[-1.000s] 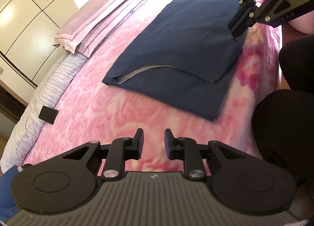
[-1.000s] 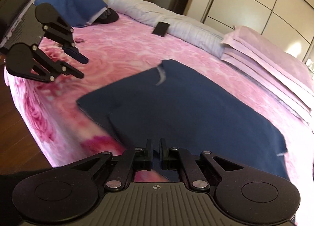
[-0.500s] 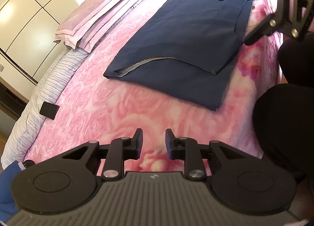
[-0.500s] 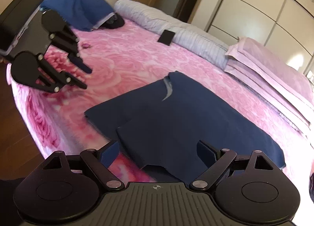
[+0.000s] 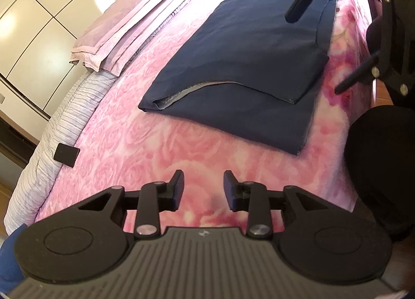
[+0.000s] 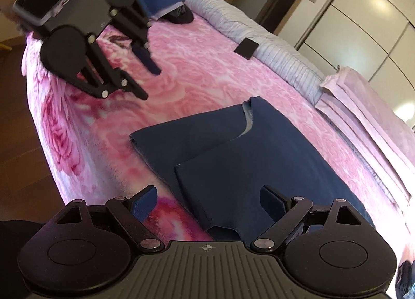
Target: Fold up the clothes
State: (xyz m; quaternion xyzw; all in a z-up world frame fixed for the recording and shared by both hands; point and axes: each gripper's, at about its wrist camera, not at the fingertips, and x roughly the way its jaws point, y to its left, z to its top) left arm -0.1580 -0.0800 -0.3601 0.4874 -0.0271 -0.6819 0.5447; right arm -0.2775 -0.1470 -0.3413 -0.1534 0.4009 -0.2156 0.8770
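A dark navy garment (image 5: 241, 65) lies partly folded on the pink rose-patterned bedspread (image 5: 166, 148), with a flap folded over its top; it also shows in the right wrist view (image 6: 259, 158). My left gripper (image 5: 203, 186) is open and empty, hovering above the bedspread short of the garment's near edge. My right gripper (image 6: 210, 201) is wide open and empty, just above the garment's near corner at the bed edge. Each gripper shows in the other's view: the right one (image 5: 313, 49) and the left one (image 6: 151, 82).
Folded pale pink linens (image 5: 124, 29) and a grey striped quilt (image 5: 59, 127) lie along the far side, with a small black object (image 5: 66, 155) on the quilt. A blue cloth and dark cap (image 6: 179, 13) lie at the bed's end. Wardrobe doors (image 6: 363, 13) stand behind. The person's dark legs (image 5: 381, 164) are beside the bed.
My right gripper opened, let go of the garment's folded flap and drew back toward the bed edge. My left gripper opened a little wider and stayed over the bedspread.
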